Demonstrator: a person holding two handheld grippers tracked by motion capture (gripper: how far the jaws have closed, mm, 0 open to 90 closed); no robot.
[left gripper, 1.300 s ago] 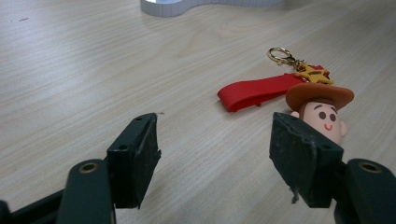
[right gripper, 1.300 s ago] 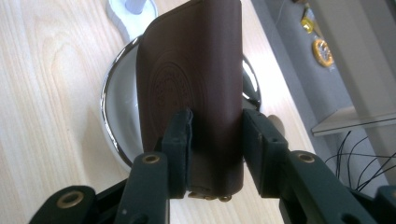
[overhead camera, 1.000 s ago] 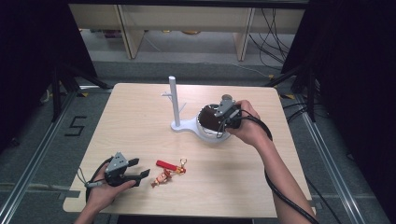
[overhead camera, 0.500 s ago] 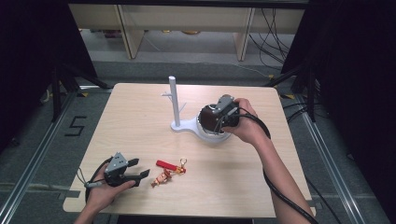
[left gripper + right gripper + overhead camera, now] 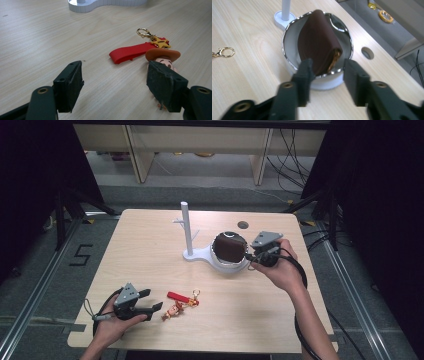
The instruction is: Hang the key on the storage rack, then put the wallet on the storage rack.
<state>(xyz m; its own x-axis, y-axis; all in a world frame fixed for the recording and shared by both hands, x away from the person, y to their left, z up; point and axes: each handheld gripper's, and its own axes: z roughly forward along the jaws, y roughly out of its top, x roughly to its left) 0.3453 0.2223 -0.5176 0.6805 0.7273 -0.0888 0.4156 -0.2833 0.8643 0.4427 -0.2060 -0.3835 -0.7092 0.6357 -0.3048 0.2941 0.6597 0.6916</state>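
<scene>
On the far right of the table my right gripper (image 5: 251, 257) sits just beside the round chrome-rimmed dish (image 5: 220, 262) of the white stand (image 5: 189, 254), and the brown wallet (image 5: 229, 246) lies tilted inside that dish, one end propped up on the rim. I judge the wallet leans that way because it is longer than the bowl is wide, so it cannot lie flat. In the right gripper view the wallet's folded end (image 5: 319, 47) points at me between the two black jaws, which have just been closing; they stand partly apart, the left one seems to overlap the wallet's edge, the right one is clear of it, and I read no grip on it. My left gripper (image 5: 150, 301) rests low near the front left edge, jaws spread as wide as they go and having just opened a little, nothing between them. It points at the keychain (image 5: 181, 304), whose red strap (image 5: 130, 53), gold ring (image 5: 143, 32) and hatted figure (image 5: 163, 57) lie flat on the wood just ahead; the figure is partly hidden behind the right-hand jaw in the left gripper view.

For room: the stand's upright post (image 5: 186, 227) rises just left of the dish, so I would keep the right gripper on its own side. A small round hole in the table (image 5: 243, 225) lies behind the dish, well off my path. The middle of the table (image 5: 140, 250) between the two grippers is bare. The keychain sits near the front edge, so I would take it without sliding it towards myself.
</scene>
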